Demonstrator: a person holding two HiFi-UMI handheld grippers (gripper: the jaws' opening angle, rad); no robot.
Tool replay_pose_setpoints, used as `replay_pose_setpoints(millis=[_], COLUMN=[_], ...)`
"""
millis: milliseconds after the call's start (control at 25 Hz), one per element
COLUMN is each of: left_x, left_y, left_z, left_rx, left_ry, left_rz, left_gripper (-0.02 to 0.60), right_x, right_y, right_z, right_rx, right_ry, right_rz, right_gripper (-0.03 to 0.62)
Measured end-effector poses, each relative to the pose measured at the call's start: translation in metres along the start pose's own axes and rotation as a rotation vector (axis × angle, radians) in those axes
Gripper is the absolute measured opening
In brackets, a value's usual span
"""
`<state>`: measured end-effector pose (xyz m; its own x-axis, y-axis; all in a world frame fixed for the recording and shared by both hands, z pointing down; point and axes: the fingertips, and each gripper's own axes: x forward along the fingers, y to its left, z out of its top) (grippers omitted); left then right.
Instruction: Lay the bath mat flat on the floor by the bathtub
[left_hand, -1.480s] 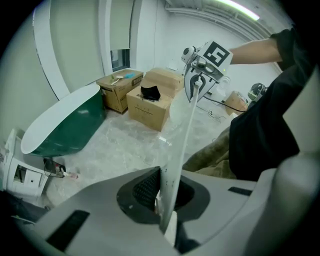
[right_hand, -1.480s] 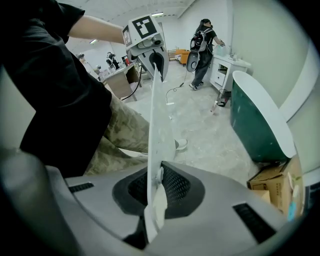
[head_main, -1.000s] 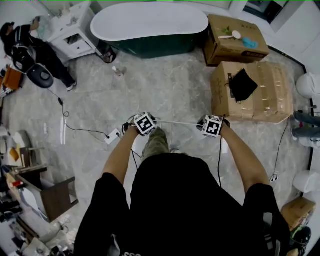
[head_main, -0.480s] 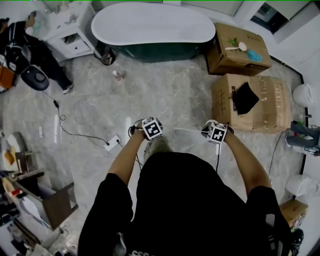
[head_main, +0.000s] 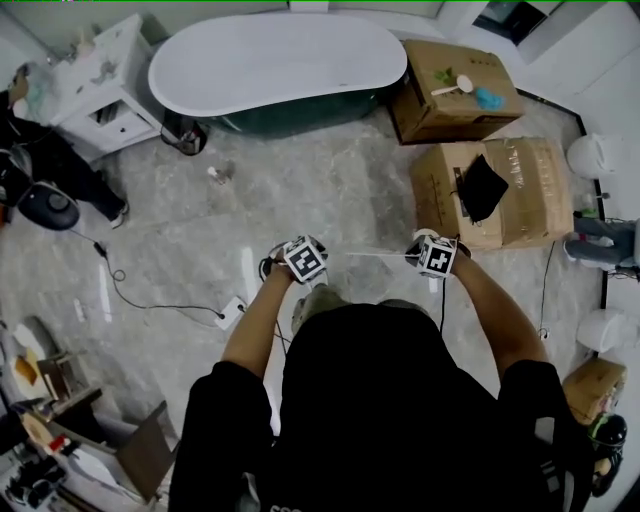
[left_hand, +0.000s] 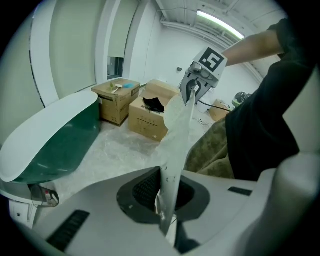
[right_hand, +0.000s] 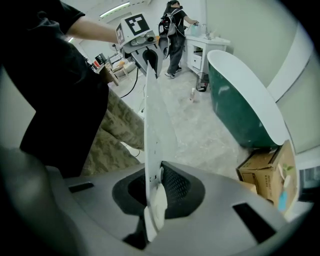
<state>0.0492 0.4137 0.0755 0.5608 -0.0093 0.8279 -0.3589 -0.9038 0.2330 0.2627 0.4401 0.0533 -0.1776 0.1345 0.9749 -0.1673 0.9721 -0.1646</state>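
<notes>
Left gripper and right gripper each pinch a corner of the bath mat, stretched taut between them above the floor, well short of the far bathtub, so it'll lay flat.

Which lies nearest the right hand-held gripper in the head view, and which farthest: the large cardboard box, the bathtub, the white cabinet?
1. Large cardboard box, just beyond the right hand-held gripper, to its right.
2. Bathtub, top centre.
3. White cabinet, far top left.

white bath mat; bathtub dark green (white inside); floor grey marbled; cardboard boxes brown
</notes>
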Motion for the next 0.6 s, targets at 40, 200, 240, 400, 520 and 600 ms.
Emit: replay_pose_setpoints(millis=[40,200,240,400,520,600], left_x=[-0.002,-0.018,-0.021,-0.035,-0.046,-0.052], left_y=[0.007,0.032,0.037,0.056,0.07,0.075], left_z=[0.001,-0.001,-0.002,-0.003,-0.008,-0.014], left_rx=[0.008,0.019,0.018,-0.001,-0.028,-0.054], left_ry=[-0.004,-0.011,-0.016,-0.021,-0.029,-0.032], left_rz=[0.007,0.033,0.041,0.07,0.088,0.096], left_gripper=[0.025,0.025,0.025,0.025,0.025,0.025], right_x=[-0.001,-0.006,-0.007,-0.01,-0.018,-0.02], right_y=[-0.008,-0.033,-0.036,-0.056,-0.075,-0.083], right_z=[0.004,0.031,0.036,0.051,0.072,0.085], right_rx=[0.009,0.015,0.008,0.001,-0.013,-0.04], right_ry=[-0.007,-0.027,-0.027,-0.032,-0.044,-0.051], right_rz=[-0.009,-0.041,-0.041,-0.034,-0.053,-0.064], right_gripper=[0.029,0.029,0.029,0.029,0.029,0.029])
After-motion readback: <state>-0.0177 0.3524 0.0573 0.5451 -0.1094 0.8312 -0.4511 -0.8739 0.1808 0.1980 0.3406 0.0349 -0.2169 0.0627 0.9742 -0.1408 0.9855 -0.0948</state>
